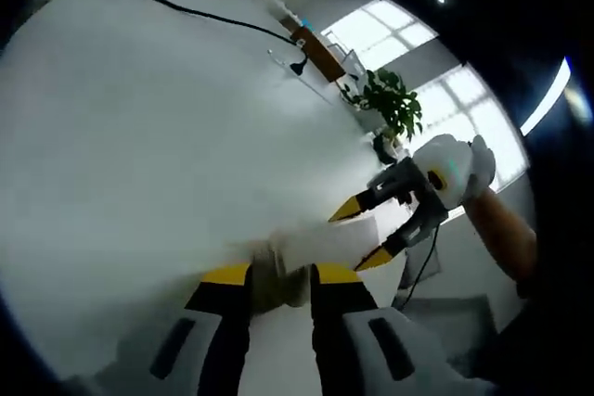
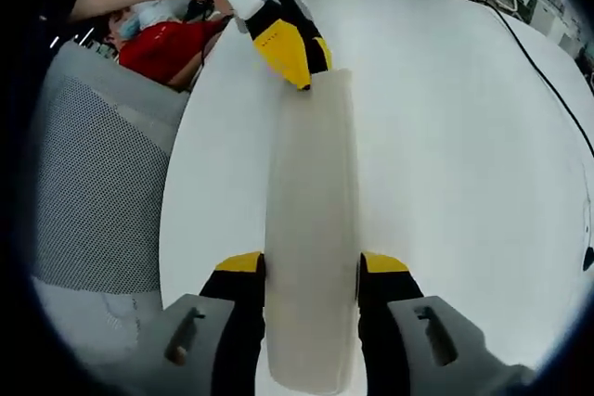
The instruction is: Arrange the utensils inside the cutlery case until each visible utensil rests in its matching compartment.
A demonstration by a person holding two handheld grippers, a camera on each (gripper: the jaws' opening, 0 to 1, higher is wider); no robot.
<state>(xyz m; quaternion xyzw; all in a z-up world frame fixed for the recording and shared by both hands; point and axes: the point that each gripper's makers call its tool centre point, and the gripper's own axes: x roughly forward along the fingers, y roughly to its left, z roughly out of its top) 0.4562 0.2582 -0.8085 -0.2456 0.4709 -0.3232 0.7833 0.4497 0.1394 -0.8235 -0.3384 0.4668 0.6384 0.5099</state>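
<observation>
A long, translucent white cutlery case (image 2: 311, 183) is held lengthwise over the white table (image 2: 464, 136). My right gripper (image 2: 313, 263) is shut on its near end, with a yellow-tipped jaw pressed against each long side. My left gripper (image 2: 299, 64) grips the far end, its jaws closed together on the case's edge. In the left gripper view the case (image 1: 320, 246) appears end-on and blurred between my left gripper (image 1: 278, 275) and the right gripper (image 1: 357, 240), which clasps the opposite end. I cannot make out any utensils through the case walls.
A black cable (image 1: 186, 8) runs across the far side of the table (image 1: 139, 136) to a plug. A grey mesh chair (image 2: 93, 183) stands at the table's left edge, beside red cloth (image 2: 162, 48). A potted plant (image 1: 394, 104) stands by the windows.
</observation>
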